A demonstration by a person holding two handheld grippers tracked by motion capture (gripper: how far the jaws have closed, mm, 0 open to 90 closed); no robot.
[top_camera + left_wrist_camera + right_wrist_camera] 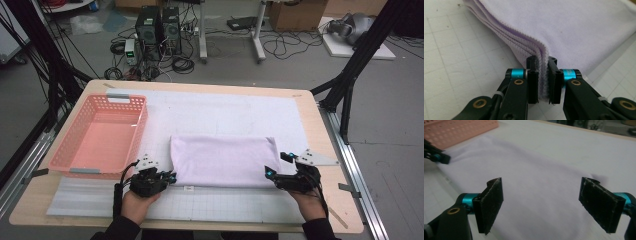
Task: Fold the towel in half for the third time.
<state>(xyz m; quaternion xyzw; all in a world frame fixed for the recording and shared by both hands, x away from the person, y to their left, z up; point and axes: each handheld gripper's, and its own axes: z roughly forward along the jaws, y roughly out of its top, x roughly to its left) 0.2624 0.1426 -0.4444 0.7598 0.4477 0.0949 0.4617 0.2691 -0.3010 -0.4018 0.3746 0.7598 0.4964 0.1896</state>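
A folded lilac cloth (222,160) lies flat on the white gridded mat (225,107) near the table's front. My left gripper (172,176) is at the cloth's near left corner. In the left gripper view its pads (532,82) press on the stacked hemmed edges of the cloth (574,30), so the left gripper (543,65) is shut on that corner. My right gripper (277,165) is at the cloth's near right corner with its jaws spread wide. In the right gripper view the right gripper (541,182) stands open just above the cloth (536,165), with nothing pinched.
A pink plastic basket (85,171) with nothing in it stands on the table's left side, close to the left hand; its wall (461,130) appears in the right gripper view. Bare mat stretches behind the cloth. The table's front edge runs just behind both hands.
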